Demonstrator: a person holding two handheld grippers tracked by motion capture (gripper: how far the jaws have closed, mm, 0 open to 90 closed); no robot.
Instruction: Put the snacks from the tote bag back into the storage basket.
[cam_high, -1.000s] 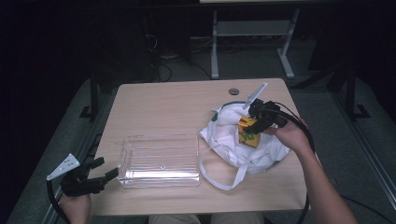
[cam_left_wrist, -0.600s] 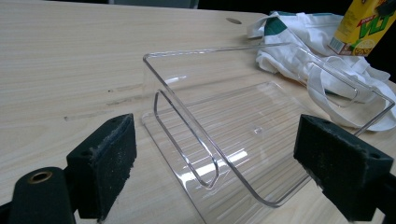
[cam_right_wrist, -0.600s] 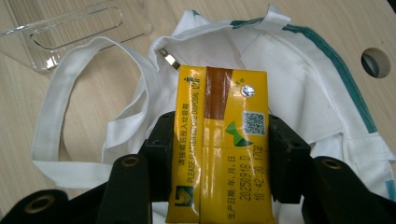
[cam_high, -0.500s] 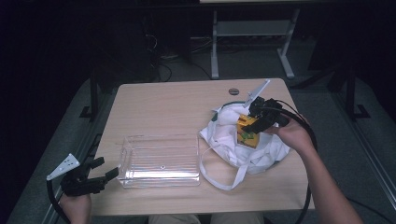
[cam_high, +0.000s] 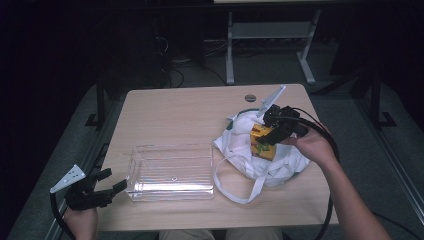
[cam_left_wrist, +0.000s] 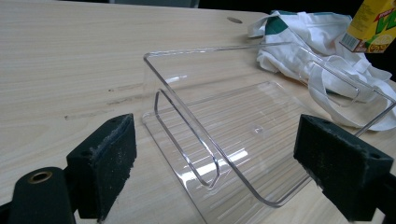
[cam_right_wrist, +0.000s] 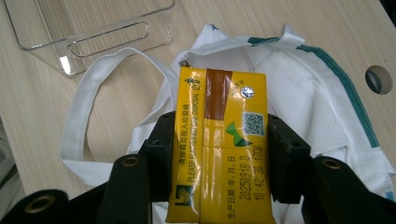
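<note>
Table (cam_high: 175, 115) lit evenly from above; surroundings dark; glare streaks on clear tray (cam_left_wrist: 243, 154); near pads blurred.

The carton (cam_right_wrist: 219, 144) is bright yellow with a brown strip down its top face, a small silver foil dot, a green logo, a black square code and dark print; in the left gripper view (cam_left_wrist: 373, 23) its side shows green lettering and a barcode. The bag (cam_high: 280, 165) under it is white with a dark green trim line (cam_right_wrist: 345, 88) and white straps. The tray (cam_high: 170, 172) is clear, colourless plastic with fine ribbed lines on its floor. The surface (cam_high: 175, 115) is pale wood grain with a grey round hole. The fingers (cam_left_wrist: 102, 163) are black, with dusty black pads and brass-coloured rivets.
</note>
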